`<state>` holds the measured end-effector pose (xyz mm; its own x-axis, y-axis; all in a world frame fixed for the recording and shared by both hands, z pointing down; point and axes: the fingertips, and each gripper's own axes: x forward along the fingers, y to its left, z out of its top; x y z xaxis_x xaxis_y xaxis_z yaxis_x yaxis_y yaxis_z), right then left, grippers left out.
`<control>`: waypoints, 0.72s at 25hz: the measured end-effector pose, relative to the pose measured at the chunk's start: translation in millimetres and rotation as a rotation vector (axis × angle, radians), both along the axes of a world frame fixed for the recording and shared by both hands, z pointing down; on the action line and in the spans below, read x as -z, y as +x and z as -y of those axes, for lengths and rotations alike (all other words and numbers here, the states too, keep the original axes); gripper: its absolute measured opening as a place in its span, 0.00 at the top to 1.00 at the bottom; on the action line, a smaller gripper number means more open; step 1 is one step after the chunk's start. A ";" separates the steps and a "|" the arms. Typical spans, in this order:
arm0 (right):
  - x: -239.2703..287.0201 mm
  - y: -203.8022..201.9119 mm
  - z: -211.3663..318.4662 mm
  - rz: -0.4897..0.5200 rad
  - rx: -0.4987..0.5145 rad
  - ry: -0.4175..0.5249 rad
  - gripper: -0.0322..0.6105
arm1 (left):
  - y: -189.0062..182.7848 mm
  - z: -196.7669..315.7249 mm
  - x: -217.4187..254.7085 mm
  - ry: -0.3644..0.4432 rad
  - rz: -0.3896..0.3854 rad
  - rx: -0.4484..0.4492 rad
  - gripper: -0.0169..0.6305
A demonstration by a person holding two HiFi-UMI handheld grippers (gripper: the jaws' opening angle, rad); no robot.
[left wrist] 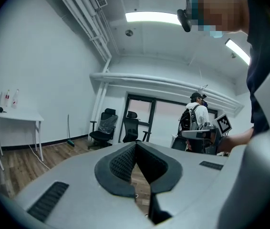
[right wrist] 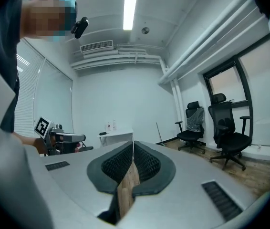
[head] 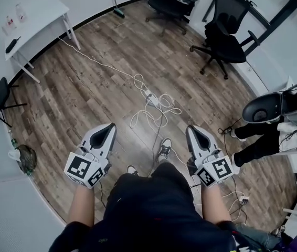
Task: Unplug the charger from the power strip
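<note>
Holding grey left gripper (head: 108, 128) and grey right gripper (head: 193, 131) pinched together, empty — open up, pin white plastic power strip (head: 149, 95), tug straight out.

White table (head: 38, 17) upper left; black office chair (head: 226, 46) upper right (wheeled base).

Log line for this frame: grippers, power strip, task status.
left gripper: shut, empty | right gripper: shut, empty | power strip: on floor ahead, among white cables, untouched | unplug: not started
</note>
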<state>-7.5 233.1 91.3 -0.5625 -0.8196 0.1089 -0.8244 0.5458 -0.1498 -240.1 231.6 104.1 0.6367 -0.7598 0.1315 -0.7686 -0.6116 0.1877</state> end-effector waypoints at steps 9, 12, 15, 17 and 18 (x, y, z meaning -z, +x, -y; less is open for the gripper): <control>-20.0 33.3 99.1 0.056 0.030 -0.007 0.91 | 34.1 76.3 -12.4 -0.030 0.046 0.032 0.95; -29.7 60.9 143.9 0.070 0.030 -0.022 0.91 | 65.2 118.8 -17.1 -0.029 0.115 0.029 0.95; -40.1 97.3 193.6 0.075 0.026 -0.040 0.91 | 107.3 163.9 -22.3 -0.041 0.159 0.006 0.95; -47.2 119.1 226.1 0.077 0.029 -0.052 0.91 | 130.5 193.5 -24.1 -0.056 0.154 0.006 0.95; -50.8 128.5 241.6 0.077 0.032 -0.056 0.91 | 140.2 207.9 -25.1 -0.059 0.150 0.010 0.95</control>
